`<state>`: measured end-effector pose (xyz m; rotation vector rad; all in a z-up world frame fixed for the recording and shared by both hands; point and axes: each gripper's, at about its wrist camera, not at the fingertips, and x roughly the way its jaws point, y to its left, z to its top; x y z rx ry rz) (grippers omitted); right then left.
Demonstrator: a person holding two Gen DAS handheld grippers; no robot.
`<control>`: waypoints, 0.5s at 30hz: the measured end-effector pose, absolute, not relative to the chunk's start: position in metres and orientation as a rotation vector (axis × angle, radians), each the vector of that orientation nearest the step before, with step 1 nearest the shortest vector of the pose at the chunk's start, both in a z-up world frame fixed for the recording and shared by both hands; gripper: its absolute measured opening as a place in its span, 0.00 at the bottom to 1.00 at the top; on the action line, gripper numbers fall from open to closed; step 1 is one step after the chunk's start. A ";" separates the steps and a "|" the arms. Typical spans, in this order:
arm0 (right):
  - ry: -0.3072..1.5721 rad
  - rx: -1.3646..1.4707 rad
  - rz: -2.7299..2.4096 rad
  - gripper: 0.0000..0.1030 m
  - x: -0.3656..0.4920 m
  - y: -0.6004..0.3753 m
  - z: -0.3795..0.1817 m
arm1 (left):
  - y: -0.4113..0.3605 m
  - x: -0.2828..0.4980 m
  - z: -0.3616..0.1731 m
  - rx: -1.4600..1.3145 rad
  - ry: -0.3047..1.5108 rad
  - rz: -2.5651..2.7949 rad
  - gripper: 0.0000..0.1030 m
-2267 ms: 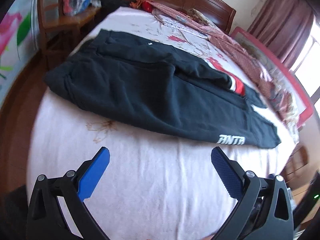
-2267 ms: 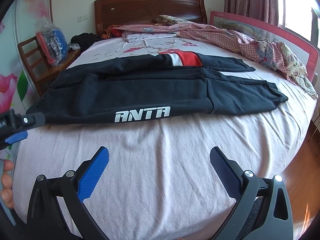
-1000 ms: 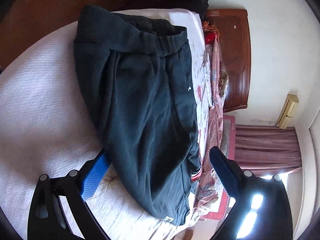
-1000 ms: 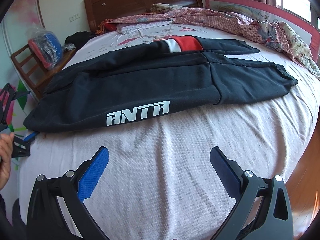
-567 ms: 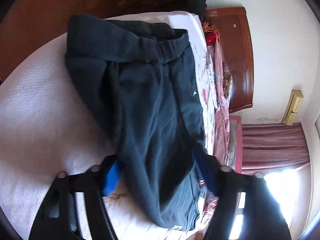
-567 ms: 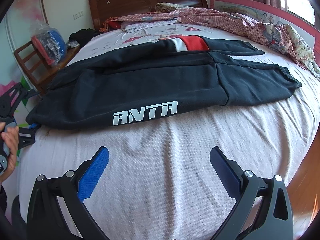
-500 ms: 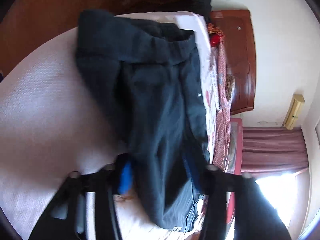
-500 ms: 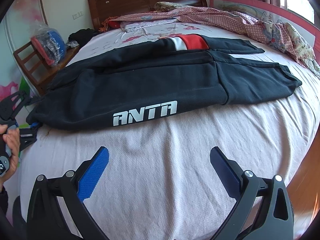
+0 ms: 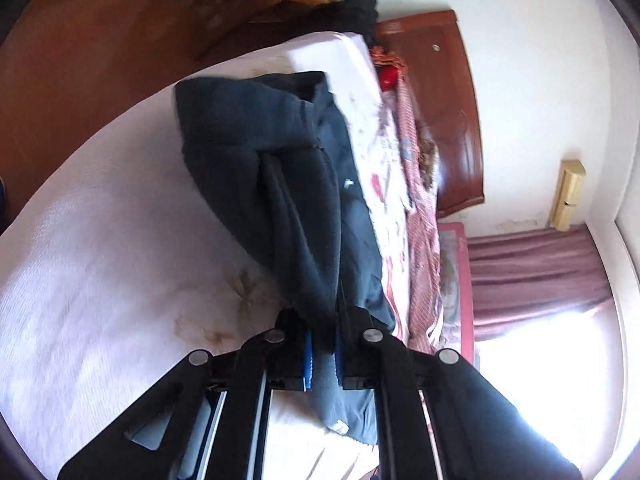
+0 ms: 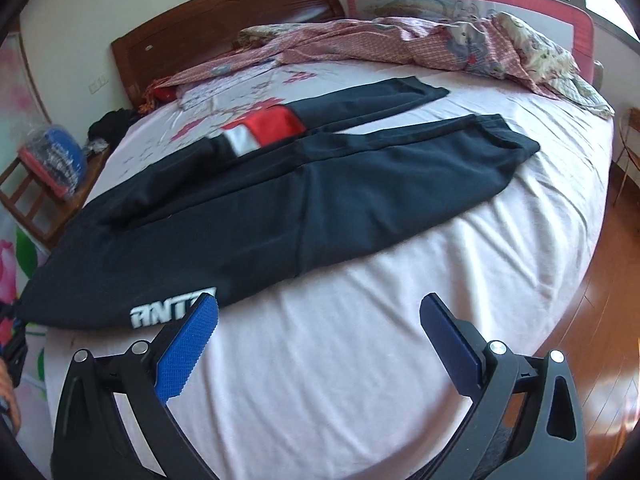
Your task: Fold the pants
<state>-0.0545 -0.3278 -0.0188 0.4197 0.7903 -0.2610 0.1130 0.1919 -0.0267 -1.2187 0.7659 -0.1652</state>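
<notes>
"ANTA" lettering (image 10: 172, 309) half behind right tongs' finger (image 10: 188, 346)

black pants (image 10: 304, 200), spread flat, white lettering

Daylight floods in from the window (image 9: 552, 364), which burns out to pure white in the left wrist view and throws glare across the lower right of that picture. Both views are bright and washed, with motion blur softening the pants (image 10: 280, 216) and the bed (image 10: 360, 340) sheet. Fisheye bending curves the bed edge and headboard (image 10: 224, 16), and dark vignetting rings the corners. The dark cloth shows little detail in its folds.
</notes>
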 end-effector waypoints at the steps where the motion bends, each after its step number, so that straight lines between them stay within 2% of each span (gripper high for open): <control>1: 0.794 0.466 -0.261 0.97 -0.051 -0.347 -0.019 | 0.190 0.109 -0.020 -1.216 0.760 -0.179 0.07; 9: 0.837 0.839 -0.256 0.97 -0.024 -0.471 -0.050 | 0.172 0.080 0.013 -1.121 0.785 -0.222 0.07; 12: 0.799 1.044 -0.167 0.97 -0.017 -0.492 -0.066 | 0.165 0.078 0.016 -1.076 0.803 -0.211 0.07; 15: 0.801 1.123 -0.143 0.97 -0.010 -0.495 -0.079 | 0.162 0.079 0.016 -1.056 0.814 -0.201 0.07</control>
